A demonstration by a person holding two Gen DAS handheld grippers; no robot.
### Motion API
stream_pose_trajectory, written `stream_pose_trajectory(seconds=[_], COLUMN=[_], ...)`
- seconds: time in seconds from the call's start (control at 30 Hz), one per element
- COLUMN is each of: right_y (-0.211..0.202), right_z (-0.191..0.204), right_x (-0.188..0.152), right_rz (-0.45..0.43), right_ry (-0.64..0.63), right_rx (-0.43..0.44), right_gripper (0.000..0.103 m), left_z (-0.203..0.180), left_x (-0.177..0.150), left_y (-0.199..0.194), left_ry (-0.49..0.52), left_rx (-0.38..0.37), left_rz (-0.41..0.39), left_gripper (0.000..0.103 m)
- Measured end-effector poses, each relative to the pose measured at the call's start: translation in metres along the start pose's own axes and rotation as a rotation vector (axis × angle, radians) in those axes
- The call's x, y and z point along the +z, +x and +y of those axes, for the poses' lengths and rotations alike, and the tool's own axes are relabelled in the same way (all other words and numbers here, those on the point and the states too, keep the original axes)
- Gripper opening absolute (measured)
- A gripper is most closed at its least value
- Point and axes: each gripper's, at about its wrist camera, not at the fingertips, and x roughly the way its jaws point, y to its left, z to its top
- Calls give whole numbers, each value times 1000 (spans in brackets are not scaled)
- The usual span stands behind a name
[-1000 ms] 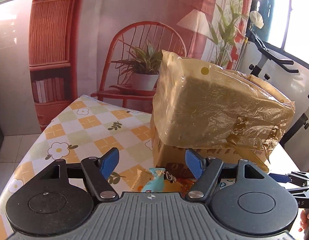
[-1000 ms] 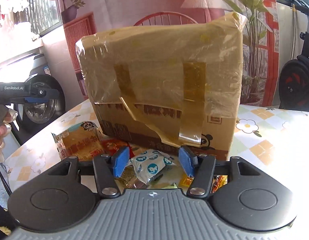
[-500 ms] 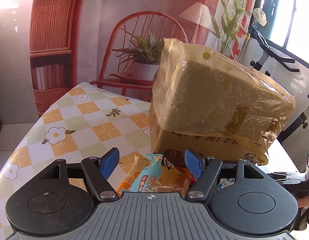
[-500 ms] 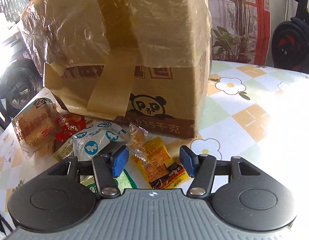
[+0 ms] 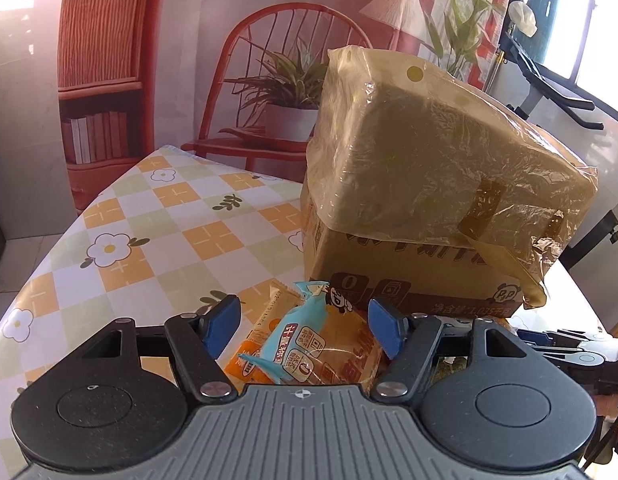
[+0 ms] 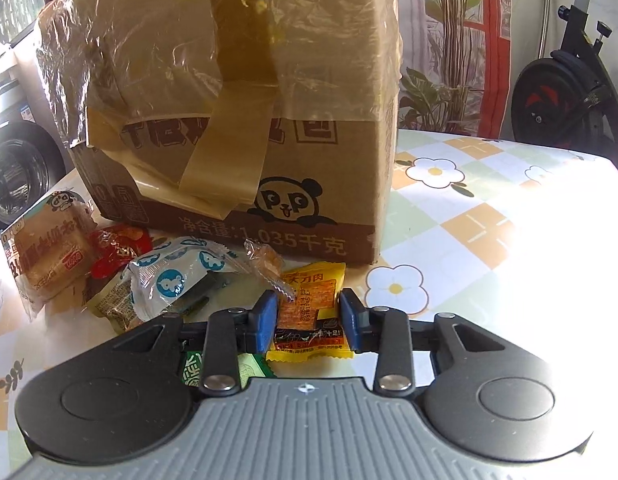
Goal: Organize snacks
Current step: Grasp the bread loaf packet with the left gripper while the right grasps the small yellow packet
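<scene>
A tall cardboard box [image 6: 269, 152] with a panda print, its top wrapped in plastic film and tape, stands on the flowered tablecloth [image 6: 489, 240]. Loose snack packets lie in front of it. My right gripper [image 6: 308, 318] is low over a yellow packet [image 6: 309, 308]. Its jaws are closing, with the blue pads [image 6: 265, 320] at the packet's two sides and the packet still flat. In the left wrist view my left gripper [image 5: 303, 326] stands open above a blue-and-orange bread packet [image 5: 309, 348] beside the box [image 5: 429, 200], not touching it.
Left of the yellow packet lie a white-and-blue packet [image 6: 173, 276], a red one [image 6: 117, 248], a bread packet [image 6: 49, 256], a clear candy [image 6: 265, 264] and a green packet [image 6: 249, 368]. An exercise bike [image 6: 565, 92] stands beyond the table's far right edge.
My right gripper has come down toward the snacks in front of the box and its jaws have narrowed around the yellow packet. The left gripper has barely moved and shows more of the bread packet.
</scene>
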Motion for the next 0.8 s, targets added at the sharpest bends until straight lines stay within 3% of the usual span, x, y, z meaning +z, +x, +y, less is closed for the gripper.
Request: stream_pose_trajectory(seconds=[0.3,0.8], right_y=[0,-1], right_z=[26,24], right_x=[-19,-23], right_rz=[-74,-95], right_ry=[-108,-110], right_rx=[-105,-99], right_gripper=[37,36], left_z=[-2,-5], left_x=[-8,-21], left_y=[4,8], left_ry=[5,78], left_rx=[5,-7], left_rz=[16,11], left_gripper=[72,73])
